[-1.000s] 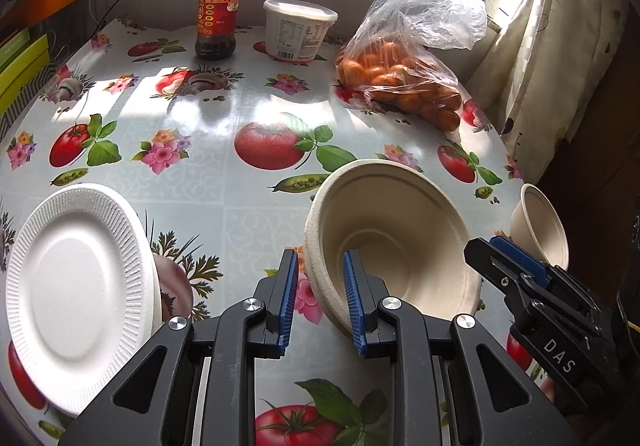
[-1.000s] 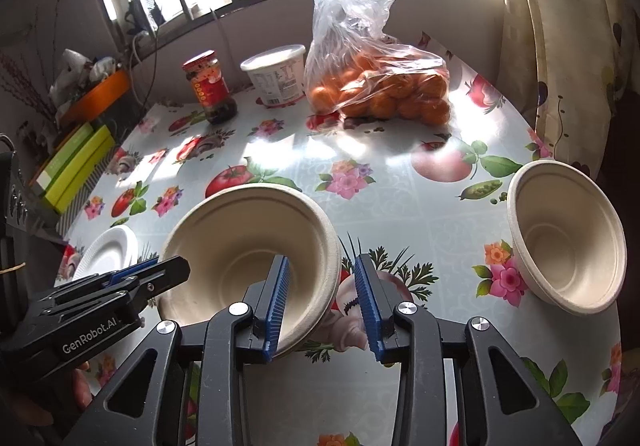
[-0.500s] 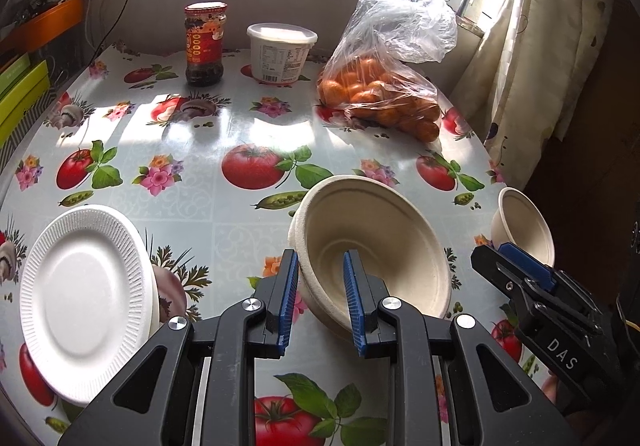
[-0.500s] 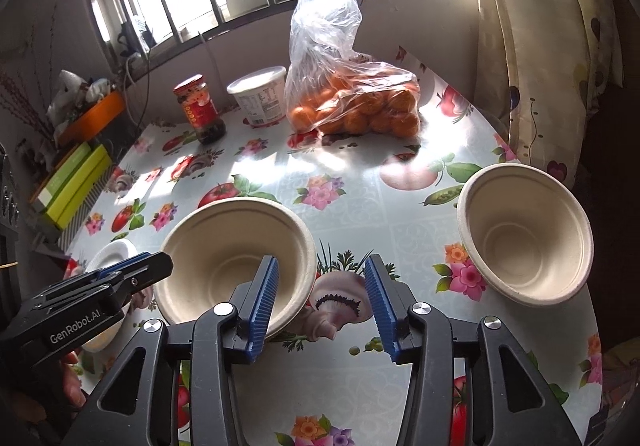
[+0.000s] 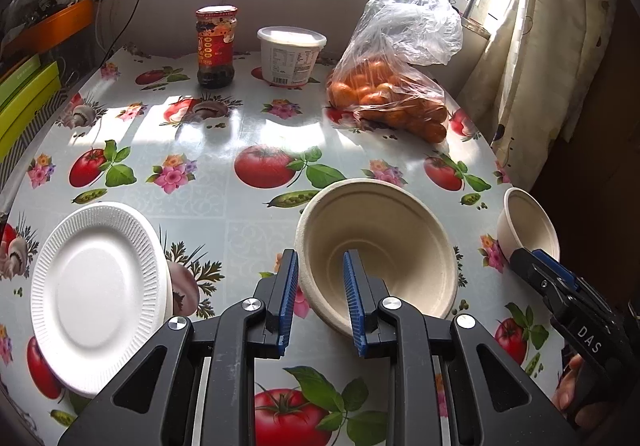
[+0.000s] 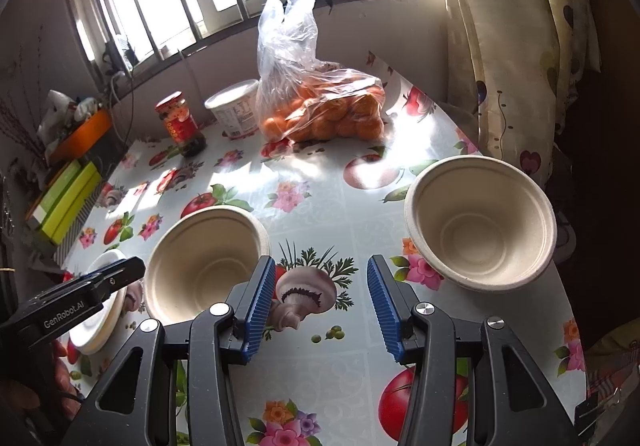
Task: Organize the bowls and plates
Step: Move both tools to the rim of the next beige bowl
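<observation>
Bowl in hand (image 5: 376, 246): a beige pulp bowl is seen near the front of the table (image 5: 240, 214), between the white plate and the second bowl; its near rim is gripped by the left gripper.
Left gripper (image 5: 320, 298): the jaws are set narrow, one blue pad outside the bowl wall and one inside, so the rim is pinched. The bowl appears tilted and partly lifted, though contact with the table cannot be ruled out.
Right gripper (image 6: 316, 306): nothing is held; its jaws have just been opening and now stand fairly wide over a printed mushroom, with only tablecloth between them.
Second bowl (image 6: 480, 222): a matching bowl is left upright near the right table edge, well apart from the first.
White plate (image 5: 100, 294): a ribbed white plate, with another apparently beneath it, lies at the left.
Other items: a red-lidded jar (image 5: 216, 46), a white tub (image 5: 291, 54) and a bag of oranges (image 5: 392, 86) are ranged by the window.
Step judged: stacking the bowls seems intended.
Advice: the pinch should be kept firm and the bowl held level, since thin pulp may flex; the open jaws are best aligned on the second bowl's near rim.
Change from a second ago: the right gripper had straddled the first bowl's rim; that rim has been released and the gripper drawn away to the right.
</observation>
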The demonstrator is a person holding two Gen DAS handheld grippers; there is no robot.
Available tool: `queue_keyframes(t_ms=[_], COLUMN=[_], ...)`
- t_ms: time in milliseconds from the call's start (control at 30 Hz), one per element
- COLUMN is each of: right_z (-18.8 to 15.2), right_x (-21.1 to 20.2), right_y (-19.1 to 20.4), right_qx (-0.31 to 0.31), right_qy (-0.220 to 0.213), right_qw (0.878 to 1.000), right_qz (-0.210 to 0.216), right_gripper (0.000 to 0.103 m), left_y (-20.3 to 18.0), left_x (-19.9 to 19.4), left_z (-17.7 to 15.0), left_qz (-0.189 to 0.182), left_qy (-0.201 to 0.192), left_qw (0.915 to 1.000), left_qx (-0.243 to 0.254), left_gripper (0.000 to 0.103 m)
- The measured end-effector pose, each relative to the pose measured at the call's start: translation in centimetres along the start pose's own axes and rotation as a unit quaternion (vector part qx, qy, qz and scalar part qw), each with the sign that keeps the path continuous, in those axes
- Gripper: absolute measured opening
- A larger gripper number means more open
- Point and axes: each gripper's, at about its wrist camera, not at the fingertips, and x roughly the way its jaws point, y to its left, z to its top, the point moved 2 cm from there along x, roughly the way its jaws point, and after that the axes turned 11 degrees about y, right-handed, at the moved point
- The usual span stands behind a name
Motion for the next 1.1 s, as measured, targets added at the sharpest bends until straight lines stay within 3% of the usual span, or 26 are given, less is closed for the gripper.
queue_keyframes(t_ms=[700,900,1000,1100], right_z=[2.2,2.9,2.9,2.6], right_x=[-8.3,-7.7,-6.5,-5.2], right_y=[-8.5,-12.2,-13.5,-14.7], right_qx=[0.024,0.061,0.060,0.070], right_qy=[-0.066,-0.057,-0.040,-0.025], right_qw=[0.994,0.994,0.994,0.994], right_qz=[-0.080,-0.074,-0.077,-0.075], right_gripper=[0.049,0.049,0.049,0.049], left_y=[-11.4,-14.7,-15.9,-17.0], left_x=[-0.8,1.7,3.2,4.4], left_z=[3.2,3.0,3.1,2.9], left_qz=[-0.090,-0.107,-0.134,-0.132], left_qy=[-0.002,0.021,0.037,0.047], left_qw=[0.9917,0.9878,0.9843,0.9836], left_qx=[0.092,0.111,0.108,0.114], left_gripper=[0.024,0.024,0.024,0.024])
